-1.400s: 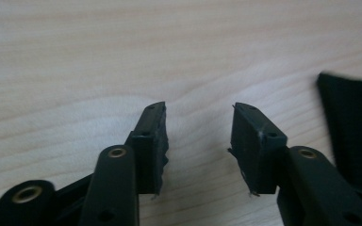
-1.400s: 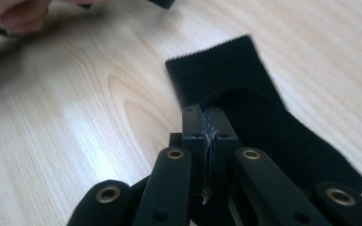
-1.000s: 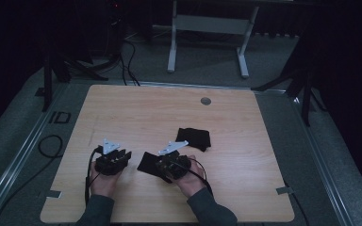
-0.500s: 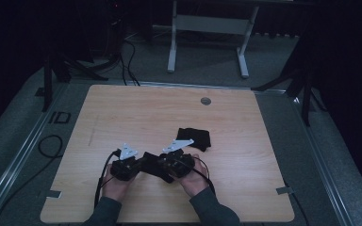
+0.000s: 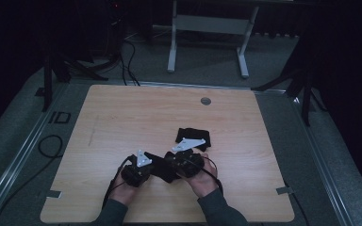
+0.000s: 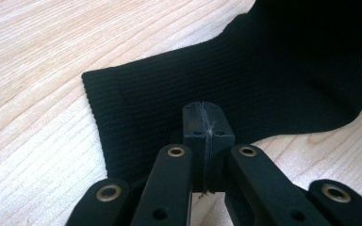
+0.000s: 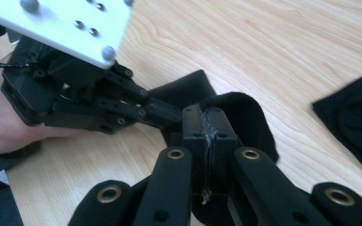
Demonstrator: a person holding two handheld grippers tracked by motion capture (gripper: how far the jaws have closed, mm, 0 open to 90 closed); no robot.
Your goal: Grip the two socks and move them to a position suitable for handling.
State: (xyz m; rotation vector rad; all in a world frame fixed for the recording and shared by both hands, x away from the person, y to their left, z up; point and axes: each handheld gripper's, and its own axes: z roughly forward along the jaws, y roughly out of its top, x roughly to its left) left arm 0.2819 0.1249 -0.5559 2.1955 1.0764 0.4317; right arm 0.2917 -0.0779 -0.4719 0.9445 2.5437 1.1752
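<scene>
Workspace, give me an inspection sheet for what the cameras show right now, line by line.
Surface: light wooden table with a round grommet near its far edge.
Job's things: black sock lying between the two grippers; second black cloth farther back.
Clutter: nothing seen.
Grippers: left gripper shut, jaws over the sock; right gripper shut, jaws at the sock's raised fold; whether either pinches fabric cannot be told.
Cables: black cable trailing from the left gripper; loops on the floor.
Surroundings: dark room, grey floor, white desk frame behind.

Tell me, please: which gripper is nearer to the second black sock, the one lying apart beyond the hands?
Right. The right gripper lies just below that sock; the left gripper is farther left, past the held sock.
</scene>
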